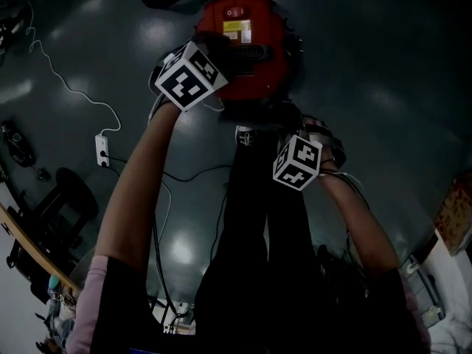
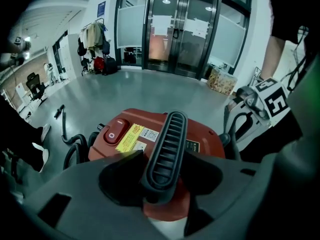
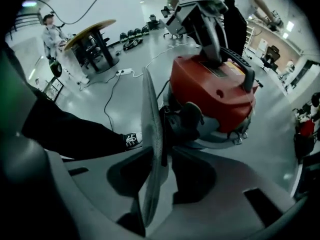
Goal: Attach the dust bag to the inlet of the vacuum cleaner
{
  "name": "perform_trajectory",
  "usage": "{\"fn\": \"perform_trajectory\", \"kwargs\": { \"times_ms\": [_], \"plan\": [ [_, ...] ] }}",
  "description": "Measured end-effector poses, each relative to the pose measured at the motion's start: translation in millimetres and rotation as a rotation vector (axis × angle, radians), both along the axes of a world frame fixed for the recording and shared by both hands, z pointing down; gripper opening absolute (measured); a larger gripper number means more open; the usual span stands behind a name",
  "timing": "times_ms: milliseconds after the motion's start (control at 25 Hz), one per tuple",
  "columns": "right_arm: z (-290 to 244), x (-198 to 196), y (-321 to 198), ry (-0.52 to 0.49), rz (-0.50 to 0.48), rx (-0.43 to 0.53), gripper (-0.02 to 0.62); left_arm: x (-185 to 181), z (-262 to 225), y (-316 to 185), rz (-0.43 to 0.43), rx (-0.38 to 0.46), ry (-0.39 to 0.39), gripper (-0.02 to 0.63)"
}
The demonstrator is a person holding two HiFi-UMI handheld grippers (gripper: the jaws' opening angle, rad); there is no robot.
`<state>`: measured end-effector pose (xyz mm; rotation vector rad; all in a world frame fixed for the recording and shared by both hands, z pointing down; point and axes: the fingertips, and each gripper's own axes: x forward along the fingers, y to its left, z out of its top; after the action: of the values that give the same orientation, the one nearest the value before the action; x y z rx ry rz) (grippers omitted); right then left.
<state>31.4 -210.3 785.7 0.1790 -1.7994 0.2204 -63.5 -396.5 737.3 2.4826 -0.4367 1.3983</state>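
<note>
The red vacuum cleaner (image 1: 247,50) stands on the dark floor in front of the person's legs. Its black ribbed handle (image 2: 167,139) lies between the jaws of my left gripper (image 2: 162,176), which press on it from both sides. My right gripper (image 3: 162,154) points steeply down beside the vacuum (image 3: 215,89). A thin grey dust bag (image 3: 150,134) stands edge-on between its jaws. The bag leans on the left jaw, and a slim gap shows at the right jaw. The bag's upper part is close to a black round fitting (image 3: 186,118) low on the vacuum's near side.
A white power strip (image 1: 102,150) with a cable lies on the floor to the left. A black hose (image 2: 75,144) curls beside the vacuum. The person's shoe (image 3: 131,140) is near the bag. A round table (image 3: 92,31) and a bystander are farther off.
</note>
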Motion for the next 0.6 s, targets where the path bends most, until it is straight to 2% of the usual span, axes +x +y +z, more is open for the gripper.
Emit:
{"fn": "perform_trajectory", "kwargs": {
  "times_ms": [120, 240, 280, 320, 360, 400, 480, 520, 560, 600],
  "plan": [
    [5, -4, 0, 0.043, -0.090, -0.016, 0.095, 0, 1, 0, 0.001, 0.001, 0.004, 0.205],
    [4, -5, -3, 0.099, -0.285, 0.101, 0.094, -1, 0, -2, 0.000, 0.006, 0.007, 0.204],
    [4, -7, -3, 0.117, -0.333, 0.139, 0.094, -1, 0, -2, -0.001, 0.007, 0.007, 0.205],
    [4, -7, -4, 0.124, -0.331, 0.150, 0.094, -1, 0, -2, -0.001, 0.009, 0.010, 0.206],
    [5, -7, -4, 0.119, -0.266, 0.125, 0.094, -1, -1, -2, 0.000, 0.011, 0.014, 0.205],
    [6, -6, -5, 0.101, -0.138, 0.064, 0.094, -1, -1, -1, 0.000, 0.013, 0.017, 0.205],
    [9, -3, -8, 0.043, 0.186, -0.116, 0.095, -1, -1, -2, -0.003, 0.017, 0.020, 0.206],
    [9, -2, -10, 0.017, 0.286, -0.179, 0.095, -2, 0, -2, -0.005, 0.017, 0.020, 0.206],
    [9, -1, -11, 0.002, 0.309, -0.198, 0.095, -2, 0, -2, -0.006, 0.017, 0.020, 0.206],
    [8, -2, -11, 0.000, 0.274, -0.182, 0.095, -2, 0, -2, -0.005, 0.015, 0.019, 0.206]
  ]
}}
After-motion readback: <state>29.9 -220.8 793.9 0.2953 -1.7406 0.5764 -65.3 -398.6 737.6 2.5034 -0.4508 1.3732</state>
